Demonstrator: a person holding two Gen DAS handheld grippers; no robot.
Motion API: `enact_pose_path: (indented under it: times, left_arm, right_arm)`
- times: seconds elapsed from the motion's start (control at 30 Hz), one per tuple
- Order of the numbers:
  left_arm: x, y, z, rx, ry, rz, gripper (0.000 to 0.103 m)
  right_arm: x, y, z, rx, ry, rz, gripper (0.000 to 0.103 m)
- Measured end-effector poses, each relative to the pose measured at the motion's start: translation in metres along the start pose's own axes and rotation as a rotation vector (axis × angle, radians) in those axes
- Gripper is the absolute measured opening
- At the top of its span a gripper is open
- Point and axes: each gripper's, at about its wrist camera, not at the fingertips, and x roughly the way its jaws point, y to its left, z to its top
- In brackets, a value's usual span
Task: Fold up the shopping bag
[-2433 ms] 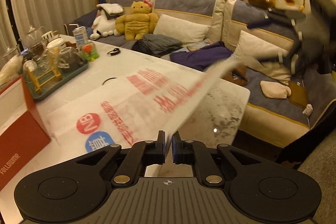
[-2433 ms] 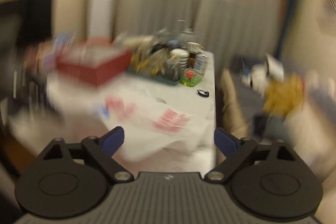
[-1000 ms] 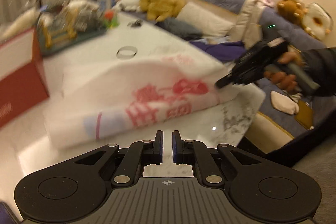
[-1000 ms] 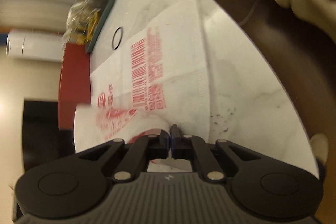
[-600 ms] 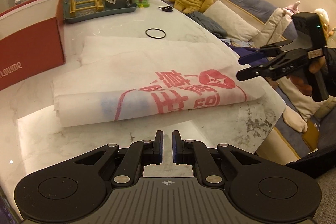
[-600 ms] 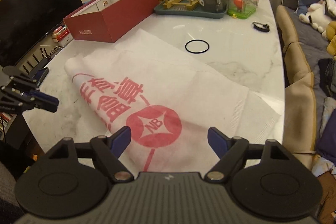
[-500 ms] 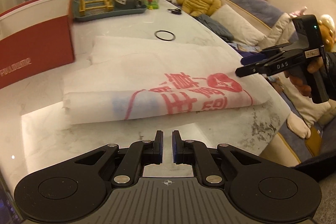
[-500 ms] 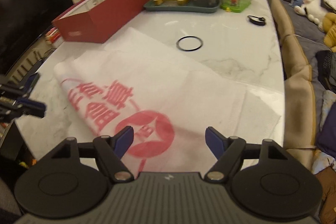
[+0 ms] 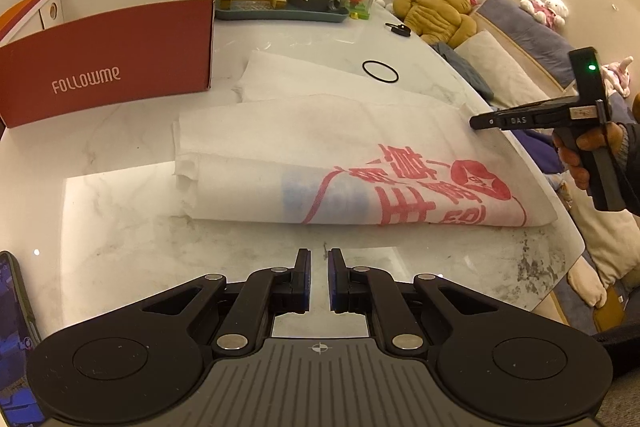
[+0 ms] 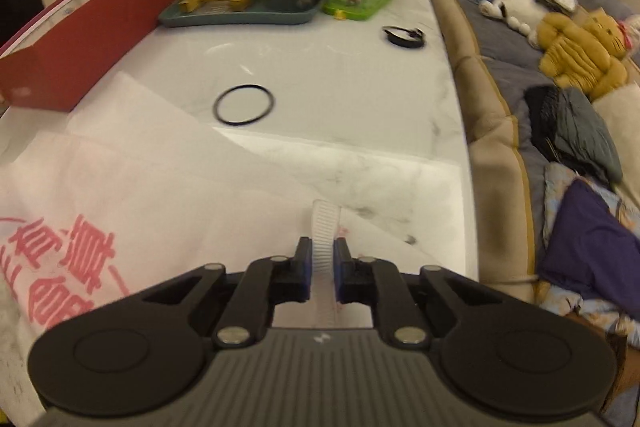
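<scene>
left gripper (image 9: 319, 279): fingers drawn nearly together, only a thin gap, nothing held; hovering over bare bench (image 9: 120, 227), short of the bag's folded edge.
right gripper (image 10: 320, 269): pinched on a ribbed white edge of the shopping bag (image 10: 140, 195); also seen from the left wrist view (image 9: 482, 121), tip at the bag's far right corner, held by a hand (image 9: 580, 151).
shopping bag (image 9: 320, 155): laid flat on the bench ahead of the left gripper, folded over lengthwise, red print and a blue patch on the top layer; rounded fold edge is the side nearest the left gripper.
black ring (image 9: 380, 71): on the bench just beyond the bag, apart from it; ahead-left of the right gripper (image 10: 244, 104).
red box (image 9: 108, 39): open, ahead-left of the left gripper, close to the bag's far left corner.
tray of glassware (image 9: 280, 13): far end of the bench, beyond the box.
phone (image 9: 16, 327): at the bench edge, left of the left gripper.
</scene>
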Motion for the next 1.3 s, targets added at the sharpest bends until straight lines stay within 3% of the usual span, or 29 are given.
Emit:
enact_pose_path:
  times: [0.1, 0.27, 0.33, 0.47, 0.53, 0.7, 0.83, 0.87, 0.9, 0.97, 1.0, 1.07, 1.13, 1.2, 1.3]
  left_arm:
    - [0.000, 0.005, 0.001, -0.008, -0.008, -0.002, 0.007]
    - [0.003, 0.010, 0.010, -0.015, -0.030, -0.001, 0.007]
    - [0.007, 0.009, 0.014, -0.005, -0.032, -0.005, 0.007]
    - [0.016, 0.000, 0.024, 0.035, -0.030, -0.018, 0.007]
    - [0.021, -0.005, 0.029, 0.055, -0.030, -0.027, 0.007]
    - [0.046, -0.009, 0.045, 0.041, -0.016, 0.032, 0.007]
    - [0.067, -0.011, 0.057, 0.026, -0.005, 0.084, 0.007]
    - [0.072, -0.012, 0.061, 0.022, -0.002, 0.097, 0.007]
    - [0.078, -0.013, 0.064, 0.018, 0.001, 0.111, 0.007]
    - [0.088, -0.014, 0.070, 0.010, 0.006, 0.137, 0.007]
    - [0.089, -0.011, 0.069, 0.007, 0.002, 0.153, 0.007]
    - [0.084, -0.004, 0.063, 0.002, -0.002, 0.183, 0.007]
    - [0.081, -0.006, 0.064, 0.010, 0.012, 0.190, 0.007]
    - [0.073, -0.001, 0.062, -0.049, -0.001, 0.166, 0.007]
    - [0.057, 0.009, 0.059, -0.173, -0.029, 0.127, 0.007]
  right_arm:
    - [-0.020, 0.004, 0.002, 0.022, -0.065, 0.043, 0.009]
    - [-0.080, -0.019, -0.004, 0.228, -0.236, 0.141, 0.009]
    - [-0.094, -0.032, -0.011, 0.296, -0.284, 0.136, 0.009]
    - [-0.081, -0.054, -0.030, 0.371, -0.236, 0.007, 0.009]
    - [-0.068, -0.063, -0.039, 0.404, -0.203, -0.017, 0.009]
    - [-0.044, -0.055, -0.040, 0.355, -0.163, -0.161, 0.010]
    - [-0.037, -0.047, -0.042, 0.309, -0.154, -0.152, 0.014]
    - [-0.041, -0.042, -0.042, 0.279, -0.175, -0.174, 0.021]
    - [-0.048, -0.035, -0.042, 0.252, -0.206, -0.212, 0.044]
    - [-0.067, -0.021, -0.044, 0.213, -0.296, -0.277, 0.072]
    - [-0.076, -0.013, -0.045, 0.194, -0.338, -0.293, 0.071]
    - [-0.088, 0.004, -0.045, 0.146, -0.356, -0.230, 0.063]
    - [-0.091, 0.029, -0.046, 0.064, -0.309, -0.062, 0.059]
    - [-0.089, 0.060, -0.048, -0.053, -0.266, 0.060, 0.059]
    - [-0.079, 0.111, -0.049, -0.233, -0.233, 0.148, 0.054]
